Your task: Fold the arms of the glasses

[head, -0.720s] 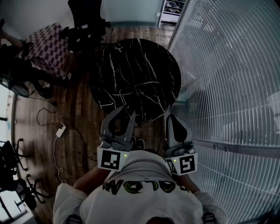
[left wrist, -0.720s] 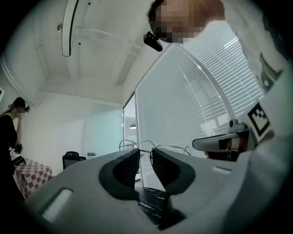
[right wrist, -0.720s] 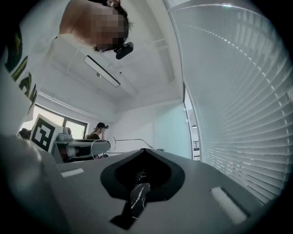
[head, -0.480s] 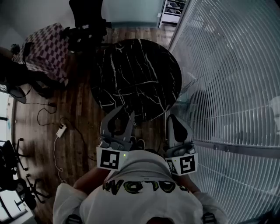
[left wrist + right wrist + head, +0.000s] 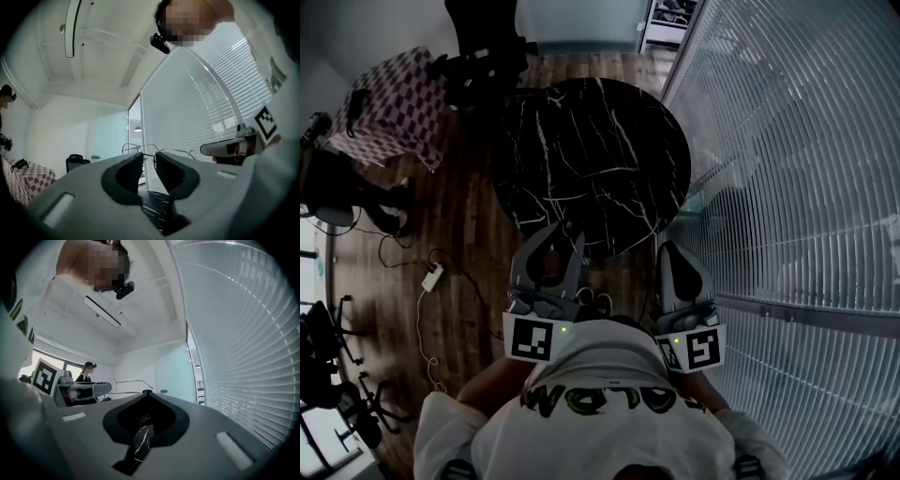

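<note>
The left tongs [image 5: 149, 157] are nearly together, with only a narrow slit between the pads, and they pinch the glasses [image 5: 173, 150] at the bridge. In the left gripper view one thin wire rim arcs out of the tips toward 10 o'clock and the other toward 2 o'clock. The right tongs [image 5: 146, 393] are closed tip to tip with nothing between them. Seen from them, the glasses [image 5: 129, 380] sit at 9 o'clock in the left tongs [image 5: 101, 390], with a round rim beside that tip and one arm stretched out toward 3 o'clock. Its curved end shows just above the right tongs' tips; whether it touches them I cannot tell. From the left gripper view the right tongs [image 5: 204, 149] lie at 3 o'clock, near the glasses. In the head view the left tongs [image 5: 563, 234] and right tongs [image 5: 668, 248] stand side by side close to the person's chest. A black marble table [image 5: 591, 159] lies at 12 o'clock, blinds [image 5: 787, 187] at 3 o'clock, and a checked cloth [image 5: 389, 103] at 10 o'clock.
</note>
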Available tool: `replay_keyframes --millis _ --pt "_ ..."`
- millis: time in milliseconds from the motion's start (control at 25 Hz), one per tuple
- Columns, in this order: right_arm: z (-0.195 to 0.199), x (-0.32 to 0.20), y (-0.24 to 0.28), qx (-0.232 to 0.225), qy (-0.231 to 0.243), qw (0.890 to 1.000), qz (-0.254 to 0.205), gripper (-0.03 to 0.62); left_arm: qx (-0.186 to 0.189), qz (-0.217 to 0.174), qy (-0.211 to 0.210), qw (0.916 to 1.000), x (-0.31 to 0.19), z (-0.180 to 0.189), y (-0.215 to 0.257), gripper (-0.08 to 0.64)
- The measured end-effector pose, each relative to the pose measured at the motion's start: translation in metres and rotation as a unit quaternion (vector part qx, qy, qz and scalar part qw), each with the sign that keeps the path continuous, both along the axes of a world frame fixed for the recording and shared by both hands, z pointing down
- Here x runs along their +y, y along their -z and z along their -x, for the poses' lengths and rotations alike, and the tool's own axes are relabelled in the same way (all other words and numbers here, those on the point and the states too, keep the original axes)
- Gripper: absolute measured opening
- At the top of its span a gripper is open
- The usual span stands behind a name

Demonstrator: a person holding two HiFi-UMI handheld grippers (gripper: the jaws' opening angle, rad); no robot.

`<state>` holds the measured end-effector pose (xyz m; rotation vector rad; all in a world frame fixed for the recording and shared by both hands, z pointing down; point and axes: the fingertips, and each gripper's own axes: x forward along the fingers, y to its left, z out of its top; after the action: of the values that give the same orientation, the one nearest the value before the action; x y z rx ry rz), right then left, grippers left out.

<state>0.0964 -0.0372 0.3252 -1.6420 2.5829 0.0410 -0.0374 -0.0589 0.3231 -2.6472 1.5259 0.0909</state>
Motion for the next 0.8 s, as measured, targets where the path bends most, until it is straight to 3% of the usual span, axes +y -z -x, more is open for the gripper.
replay_keyframes --millis 320,800 --pt "0.005 -0.005 -0.013 -0.001 0.004 1.000 0.030 0.003 0.000 0.001 -0.005 1.0000 0.004 -0.002 -0.001 0.089" --pt "0.010 -0.009 -0.013 0.003 0.012 1.000 0.029 0.003 -0.006 0.005 -0.015 0.9999 0.009 -0.006 -0.006 0.089"
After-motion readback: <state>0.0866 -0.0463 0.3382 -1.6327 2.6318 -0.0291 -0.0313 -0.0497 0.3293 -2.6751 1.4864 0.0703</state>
